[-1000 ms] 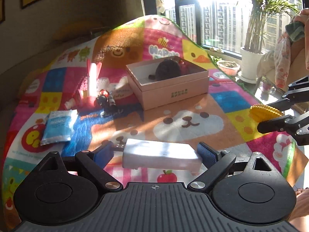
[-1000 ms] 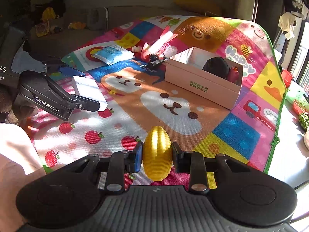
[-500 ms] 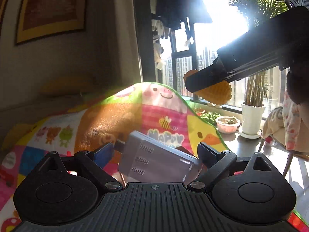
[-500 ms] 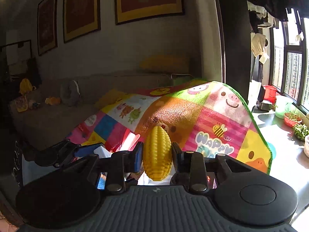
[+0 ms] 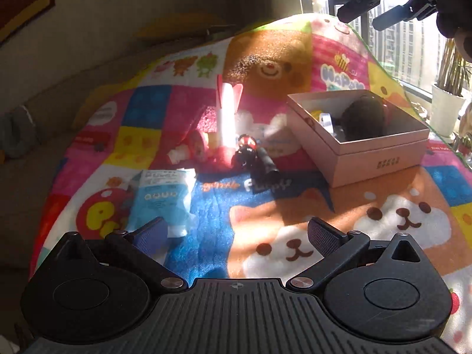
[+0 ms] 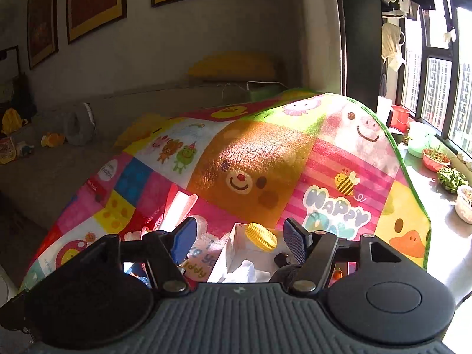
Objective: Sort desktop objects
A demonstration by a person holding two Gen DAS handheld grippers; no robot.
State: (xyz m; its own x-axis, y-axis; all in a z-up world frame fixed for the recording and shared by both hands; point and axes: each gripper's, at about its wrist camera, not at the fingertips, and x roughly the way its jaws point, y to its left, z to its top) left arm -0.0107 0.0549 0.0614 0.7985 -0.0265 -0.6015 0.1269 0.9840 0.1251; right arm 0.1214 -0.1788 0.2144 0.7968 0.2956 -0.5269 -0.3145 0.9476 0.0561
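Note:
My left gripper (image 5: 236, 236) hovers low over the cartoon mat (image 5: 265, 194), jaws opening wide with nothing between them. The pink box (image 5: 368, 147) stands to the right and holds a dark round thing (image 5: 365, 112) and a white item (image 5: 324, 118). My right gripper (image 5: 377, 3) hangs above the box. In the right wrist view the right gripper (image 6: 240, 242) has its jaws opening. The yellow toy corn (image 6: 261, 236) is free of the pads (image 6: 296, 243), down at the far wall of the pink box (image 6: 233, 244).
On the mat left of the box lie a blue packet (image 5: 159, 194), a red-and-white rocket toy (image 5: 227, 118), a tape roll (image 5: 197, 144), a small black toy (image 5: 247, 150) and a black cylinder (image 5: 267, 165). Plant pots (image 6: 436, 159) line the window sill on the right.
The left gripper no longer holds the white block and has swung back down over the mat. The right gripper's jaws have let go of the corn, which now sits below them in the box.

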